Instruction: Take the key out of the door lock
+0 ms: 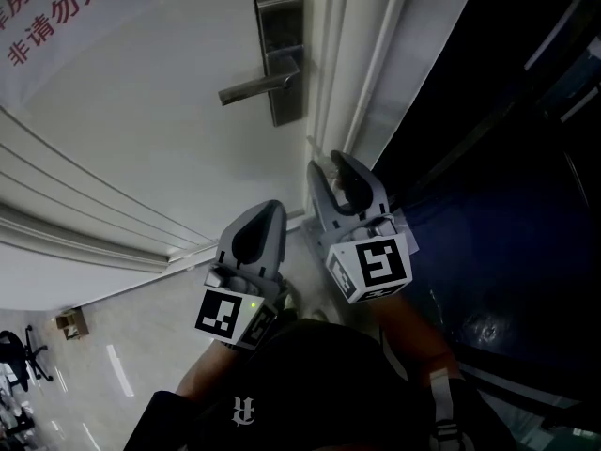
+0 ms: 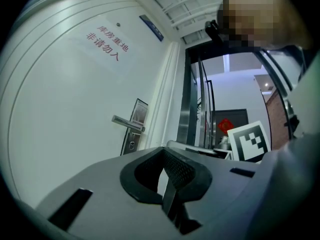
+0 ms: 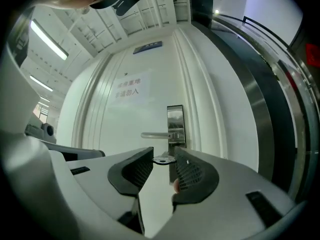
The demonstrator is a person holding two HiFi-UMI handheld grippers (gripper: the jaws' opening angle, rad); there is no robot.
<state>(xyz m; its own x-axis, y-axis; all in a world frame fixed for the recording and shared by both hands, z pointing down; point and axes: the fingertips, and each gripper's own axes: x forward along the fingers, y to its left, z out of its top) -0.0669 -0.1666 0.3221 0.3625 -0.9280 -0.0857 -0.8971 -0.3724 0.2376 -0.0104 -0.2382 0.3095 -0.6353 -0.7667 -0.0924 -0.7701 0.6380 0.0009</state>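
The steel lock plate [image 1: 280,54] with its lever handle [image 1: 254,87] sits on the white door, well above both grippers. In the right gripper view a small flat key [image 3: 162,159] with a round holed head lies across the jaw tips. My right gripper [image 3: 163,157] is shut on it, clear of the lock plate [image 3: 175,121]. In the head view the right gripper [image 1: 331,164] hangs below the lock by the door's edge. My left gripper [image 1: 268,212] is lower and further left, shut with nothing in it [image 2: 165,154].
The white door carries a paper sign with red characters [image 1: 47,12]. Its frame [image 1: 362,73] and a dark opening [image 1: 507,158] lie to the right. A tiled floor [image 1: 113,346] shows at lower left. The person's dark sleeves fill the bottom.
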